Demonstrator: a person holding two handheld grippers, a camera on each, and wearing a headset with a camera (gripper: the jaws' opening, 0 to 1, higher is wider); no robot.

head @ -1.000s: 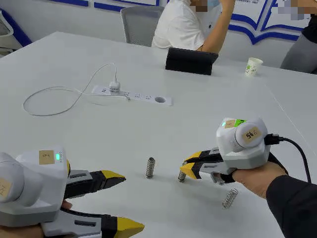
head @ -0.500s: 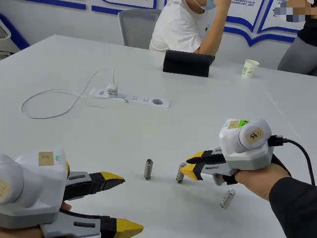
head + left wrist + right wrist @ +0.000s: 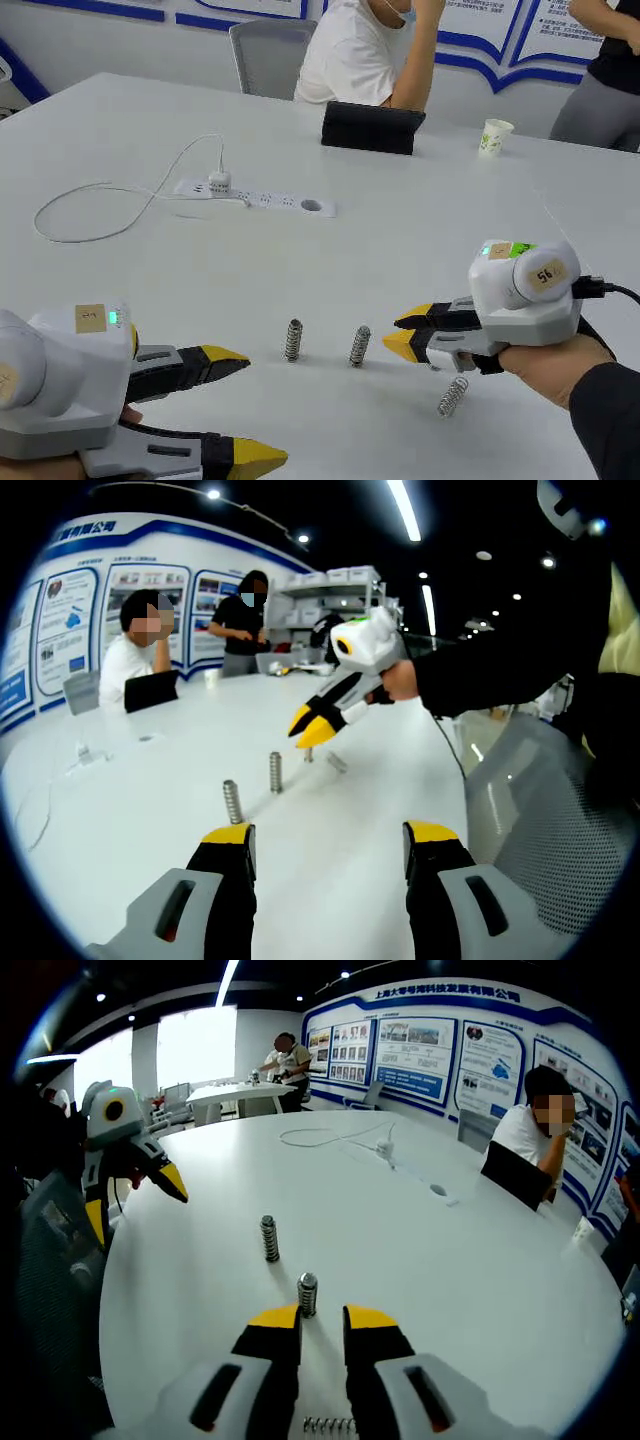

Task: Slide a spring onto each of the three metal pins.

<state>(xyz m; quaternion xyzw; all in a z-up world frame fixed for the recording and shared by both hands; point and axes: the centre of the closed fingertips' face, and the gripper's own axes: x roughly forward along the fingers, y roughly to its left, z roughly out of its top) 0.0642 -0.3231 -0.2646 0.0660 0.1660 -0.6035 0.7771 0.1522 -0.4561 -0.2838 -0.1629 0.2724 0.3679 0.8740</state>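
Note:
Two springs stand upright on the white table, one on the left and one to its right; the right gripper view shows them too, the far one and the near one. A third spring lies loose on the table under my right gripper. That gripper sits just right of the second spring, its jaws a little apart with nothing between them. My left gripper hovers at the near left, wide open and empty. The left gripper view shows both standing springs.
A white power strip with a looping cable lies mid-table. A black case and a paper cup stand at the far side, where a person sits. The table's right edge runs close to my right hand.
My right gripper has drawn back to the right, away from the second spring, which now stands free. The left gripper has held still. The head camera shifted slightly.

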